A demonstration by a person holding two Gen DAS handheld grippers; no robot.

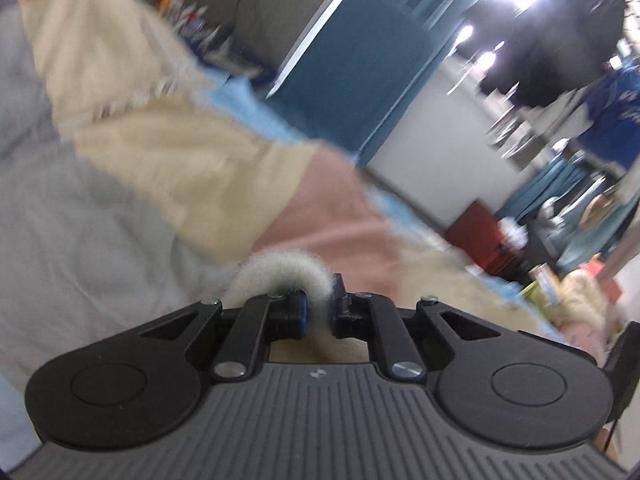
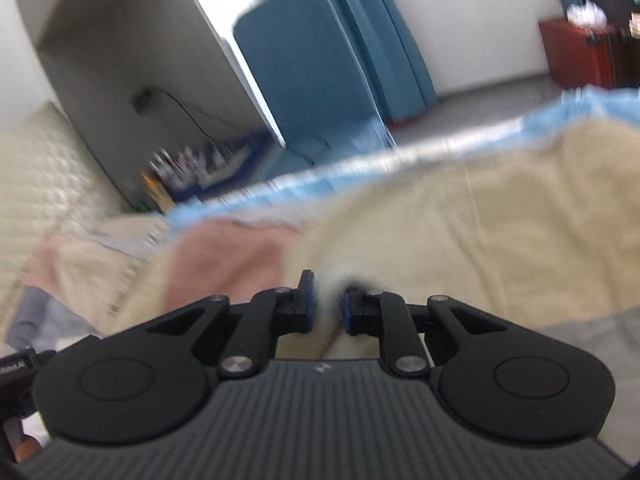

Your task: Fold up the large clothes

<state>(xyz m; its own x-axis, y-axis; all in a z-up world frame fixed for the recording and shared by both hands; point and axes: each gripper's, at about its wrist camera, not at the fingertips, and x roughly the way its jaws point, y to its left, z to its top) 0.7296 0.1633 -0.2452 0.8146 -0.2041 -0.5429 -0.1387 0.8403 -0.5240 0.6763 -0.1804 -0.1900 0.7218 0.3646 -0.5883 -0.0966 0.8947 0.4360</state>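
Closest to the left camera is the left gripper point(image 1: 319, 312). Its two black fingers are pinched close together on a thick, fuzzy fold of the blanket point(image 1: 192, 168). The fuzzy bit curls up over the left finger like a little hump.

The right gripper point(image 2: 327, 312) is doing the same thing. Its fingers are squeezed on a soft cream bunch of the same blanket point(image 2: 460, 232), with only a thin gap filled by cloth.

The blanket is big, with blocks of cream, pink and light blue. It spreads out in front of both grippers and looks lifted. The far edge is light blue. Everything is blurry, so I cannot tell how much of it rests on the bed point(image 1: 60, 208). The bed has a gray sheet, and it shows under the blanket on the left side of the left view.

Past the blanket stands a blue chair point(image 2: 304, 80) beside a white wall. Blue curtains point(image 2: 392, 40) hang near it. A red box point(image 2: 576, 52) sits on the floor by the far wall. Dark clothes point(image 1: 552, 40) hang near a bright window.
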